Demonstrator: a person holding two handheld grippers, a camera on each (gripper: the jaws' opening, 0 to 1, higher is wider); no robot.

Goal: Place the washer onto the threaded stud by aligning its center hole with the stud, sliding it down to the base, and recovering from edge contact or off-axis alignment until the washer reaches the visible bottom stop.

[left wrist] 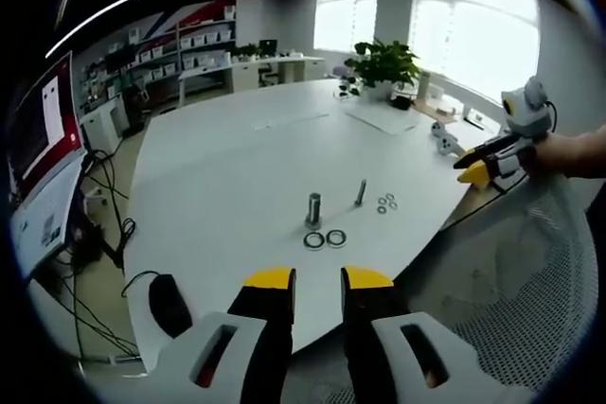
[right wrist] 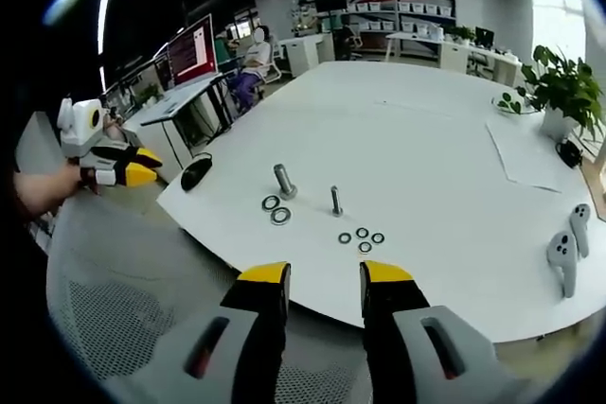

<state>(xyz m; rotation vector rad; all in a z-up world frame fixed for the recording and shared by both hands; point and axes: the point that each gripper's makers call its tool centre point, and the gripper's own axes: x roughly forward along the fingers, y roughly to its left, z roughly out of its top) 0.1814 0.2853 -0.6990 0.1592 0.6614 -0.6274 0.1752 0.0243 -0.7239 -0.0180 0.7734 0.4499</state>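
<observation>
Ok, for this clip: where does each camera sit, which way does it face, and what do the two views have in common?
Left gripper view: rides the left gripper, jaws apart, held off the white table's edge, facing across it toward the windows; the right gripper and a hand enter from the right.
Right gripper view: rides the right gripper, jaws apart, facing the table from its other side toward the shelves; the left gripper enters from the left.
Shared: the large stud, thin stud, two large washers, four small washers, potted plant.
</observation>
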